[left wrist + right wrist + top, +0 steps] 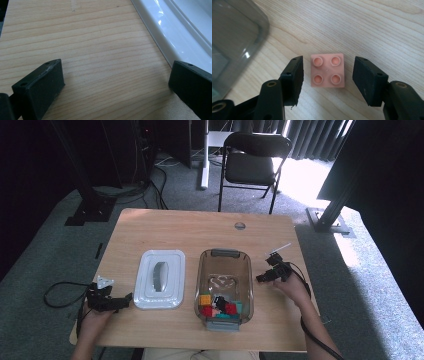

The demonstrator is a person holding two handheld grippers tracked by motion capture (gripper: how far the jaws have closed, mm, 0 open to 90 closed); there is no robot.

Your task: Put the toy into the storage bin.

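A pink four-stud brick (327, 70) lies studs-up on the wooden table (374, 27), just right of the clear bin (234, 37). My right gripper (329, 68) straddles it, jaws open, with a gap on each side of the brick. In the high view that gripper (261, 278) sits right of the bin (224, 254), which holds several coloured bricks (220, 306) at its near end. My left gripper (127, 297) rests at the table's left front, open and holding nothing (117, 68), beside the white lid (175, 30).
The white lid (160, 279) lies flat between the bin and my left hand. A grey cable hole (240, 225) marks the far table edge. A folding chair (252, 155) stands behind the table. Cables trail from both grippers off the front edge.
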